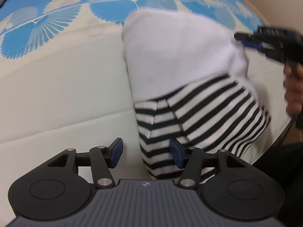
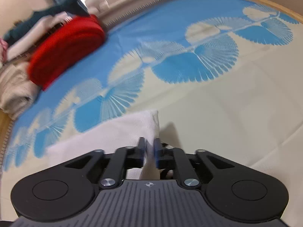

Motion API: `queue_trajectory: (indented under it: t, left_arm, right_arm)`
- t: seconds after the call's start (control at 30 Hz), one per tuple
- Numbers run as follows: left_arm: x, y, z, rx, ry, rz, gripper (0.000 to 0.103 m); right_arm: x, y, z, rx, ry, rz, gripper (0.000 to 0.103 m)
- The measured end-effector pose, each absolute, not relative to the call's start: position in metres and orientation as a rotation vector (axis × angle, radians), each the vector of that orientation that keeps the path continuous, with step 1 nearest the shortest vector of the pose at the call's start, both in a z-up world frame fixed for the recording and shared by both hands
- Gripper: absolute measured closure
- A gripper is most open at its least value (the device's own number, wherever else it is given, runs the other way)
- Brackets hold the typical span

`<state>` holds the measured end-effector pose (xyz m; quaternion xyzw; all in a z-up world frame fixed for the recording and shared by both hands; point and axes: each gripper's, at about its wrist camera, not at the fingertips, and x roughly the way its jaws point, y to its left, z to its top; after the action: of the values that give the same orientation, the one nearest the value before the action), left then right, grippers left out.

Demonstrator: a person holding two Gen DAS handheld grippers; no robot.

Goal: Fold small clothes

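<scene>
Hand-held gripper, right [image 2: 149,149]: jaws narrowly parted with a white fabric edge running between them; blur hides whether the pads actually press, so a firm grip cannot be confirmed. Hand-held gripper, left [image 1: 145,152]: jaws spread and empty, hanging over the striped end of the garment, one pad above cloth and the other above bare cover.

Bed cover [image 2: 236,104], cream with a blue fan print, is the work surface. On it the small garment [image 1: 180,60] lies folded into a narrow block, the plain white part toward the far side and the black-and-white striped section [image 1: 208,117] nearest the left wrist camera. A red folded item [image 2: 64,51] and other piled textiles sit well apart at the cover's far left edge in the right wrist view.

Step in hand, as judged: securing both ends for the next fold. To do it well, the right jaws should close on all layers at the white edge rather than the top ply alone. The left jaws should descend to straddle the striped hem squarely, taking the full thickness. Both ends should then rise together, keeping the cloth taut enough to prevent a crooked crease. The person's hand [image 1: 293,90] holding the right tool appears at the frame edge.
</scene>
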<state>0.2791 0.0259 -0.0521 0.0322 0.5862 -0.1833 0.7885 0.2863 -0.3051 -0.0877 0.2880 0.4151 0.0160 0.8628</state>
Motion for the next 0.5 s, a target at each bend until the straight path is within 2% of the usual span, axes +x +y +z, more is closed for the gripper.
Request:
queue_trajectory:
  t: [0.03,0.07,0.27,0.3,0.33,0.37,0.5]
  left_arm:
    - [0.279,0.029,-0.049,0.047,1.250,-0.401,0.043]
    - [0.278,0.030,-0.046,0.034,1.241,-0.405,0.043]
    - [0.282,0.032,-0.034,-0.003,1.205,-0.398,0.043]
    - [0.284,0.032,-0.033,-0.014,1.197,-0.397,0.043]
    - [0.286,0.031,-0.033,-0.026,1.188,-0.397,0.043]
    - [0.287,0.031,-0.032,-0.041,1.179,-0.395,0.043]
    - [0.288,0.025,-0.023,-0.112,1.124,-0.442,0.042]
  right_arm:
    - [0.282,-0.309,-0.085,0.613,0.865,0.044,0.062]
    - [0.279,-0.312,-0.083,0.620,0.872,0.051,0.052]
    - [0.269,-0.314,-0.093,0.634,0.974,0.177,0.053]
    - [0.269,-0.312,-0.095,0.629,0.987,0.199,0.057]
    - [0.269,-0.309,-0.098,0.624,1.000,0.226,0.082]
    - [0.269,-0.306,-0.099,0.613,1.008,0.252,0.101]
    - [0.263,-0.325,-0.096,0.653,0.955,0.140,0.102]
